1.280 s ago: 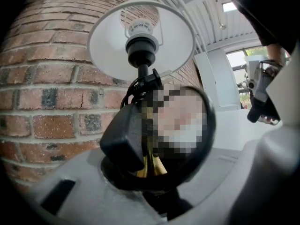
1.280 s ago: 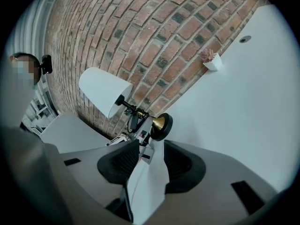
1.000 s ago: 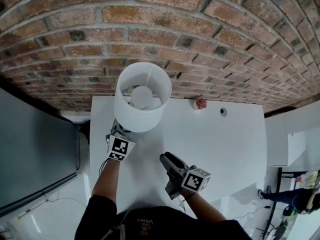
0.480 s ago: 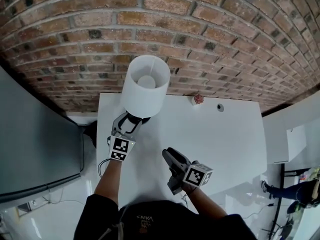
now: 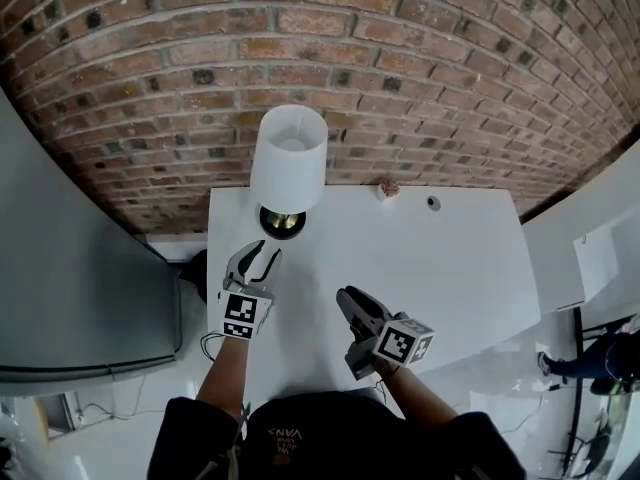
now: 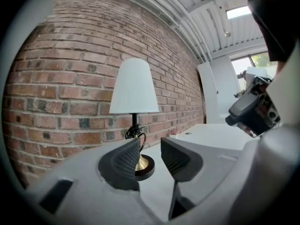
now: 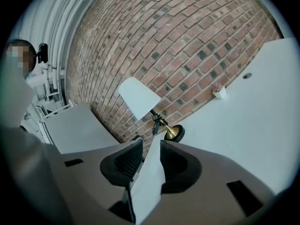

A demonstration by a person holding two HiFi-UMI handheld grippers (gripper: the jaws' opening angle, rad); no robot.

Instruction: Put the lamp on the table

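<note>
**Lamp stands on the table, grippers drawn back**

The left gripper (image 5: 257, 260) has let go of the lamp and pulled back to the near side, its jaws apart, empty and just narrowed a little. The lamp (image 5: 288, 168) stands upright at the table's (image 5: 450, 268) far left corner by the brick wall (image 5: 400, 88), as the task wants. The right gripper (image 5: 352, 303), also withdrawn, narrows its empty jaws. Further right, a small potted plant (image 5: 387, 189) sits well apart, hindering nothing.

The lamp (image 5: 288, 173) has a matt shade (image 5: 291, 148) and a glossy brass-like foot (image 5: 282, 223), the table (image 5: 420, 258) is smooth, and the brick wall (image 5: 350, 68) is rough.
</note>
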